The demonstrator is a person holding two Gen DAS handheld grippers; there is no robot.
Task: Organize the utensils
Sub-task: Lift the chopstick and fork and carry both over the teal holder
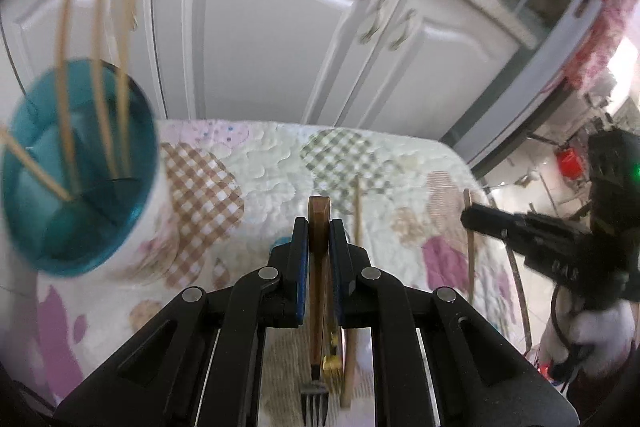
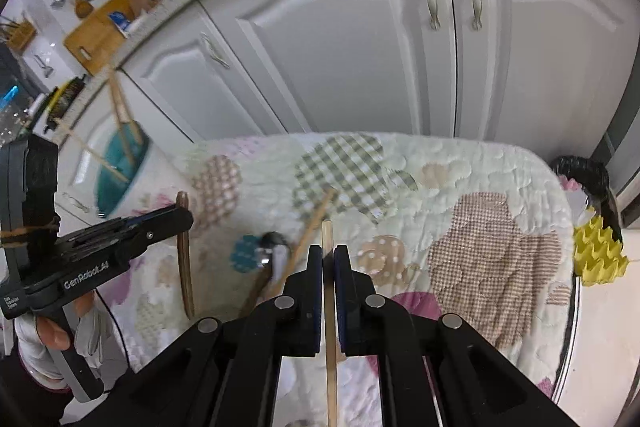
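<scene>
My left gripper (image 1: 319, 227) is shut on the brown wooden handle of a fork (image 1: 319, 291), whose black tines point back below the jaws. It hangs above the quilted table, right of a teal-lined white cup (image 1: 80, 167) that holds several bamboo chopsticks (image 1: 100, 75). My right gripper (image 2: 328, 253) is shut on a pale bamboo chopstick (image 2: 329, 359) and shows at the right of the left wrist view (image 1: 470, 217). The cup shows at left in the right wrist view (image 2: 120, 167), behind the left gripper (image 2: 182, 217). A chopstick (image 2: 310, 233) and a spoon (image 2: 272, 243) lie on the quilt.
The patchwork quilt (image 2: 460, 207) covers a small table in front of white cabinet doors (image 2: 360, 47). A yellow item (image 2: 598, 253) and a black object (image 2: 588, 171) sit at the table's right edge. A loose chopstick (image 1: 357, 215) lies just right of the left jaws.
</scene>
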